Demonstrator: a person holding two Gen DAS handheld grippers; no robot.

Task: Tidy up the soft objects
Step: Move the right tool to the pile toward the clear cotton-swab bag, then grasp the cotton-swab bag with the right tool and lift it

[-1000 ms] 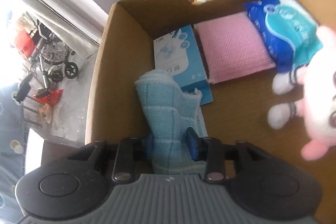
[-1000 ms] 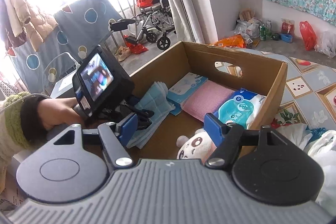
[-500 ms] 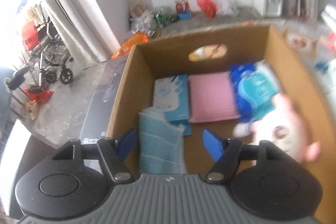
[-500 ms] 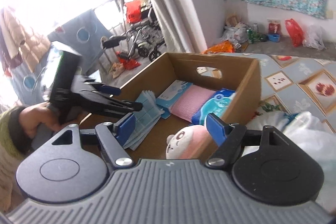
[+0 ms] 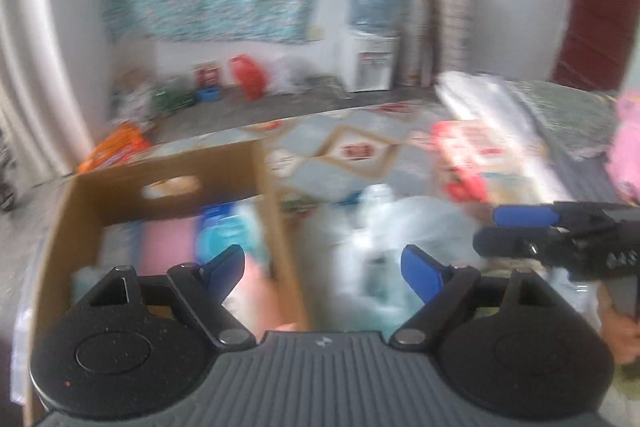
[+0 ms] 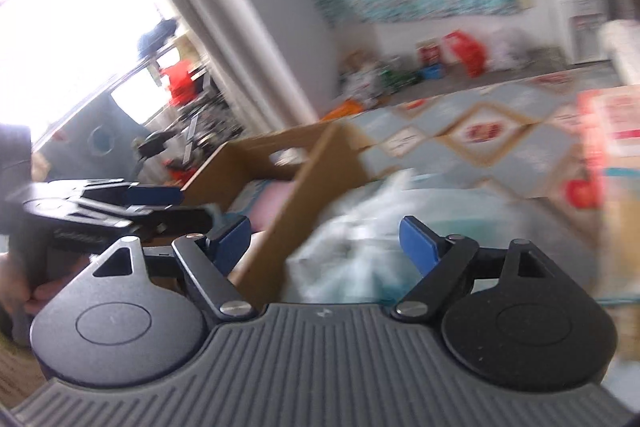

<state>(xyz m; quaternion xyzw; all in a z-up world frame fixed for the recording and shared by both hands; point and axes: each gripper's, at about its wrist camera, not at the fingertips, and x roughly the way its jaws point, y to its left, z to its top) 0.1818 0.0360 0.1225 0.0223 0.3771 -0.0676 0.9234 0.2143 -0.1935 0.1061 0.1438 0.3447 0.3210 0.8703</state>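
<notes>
I see the cardboard box (image 5: 168, 183) left, crumpled plastic bags (image 5: 384, 227) right beside it (blurred), water dispenser (image 5: 370, 63) behind.

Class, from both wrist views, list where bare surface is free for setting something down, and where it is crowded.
Free: the patterned cloth between the cardboard box, the plastic bags and the red-and-white package. Crowded: the box's far end and the heap of plastic bags.

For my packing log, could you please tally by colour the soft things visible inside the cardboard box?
Pink: 2, flat pink pad, pink plush toy
Blue: 1, blue plastic-wrapped pack
Total: 3; blur may hide others.
</notes>
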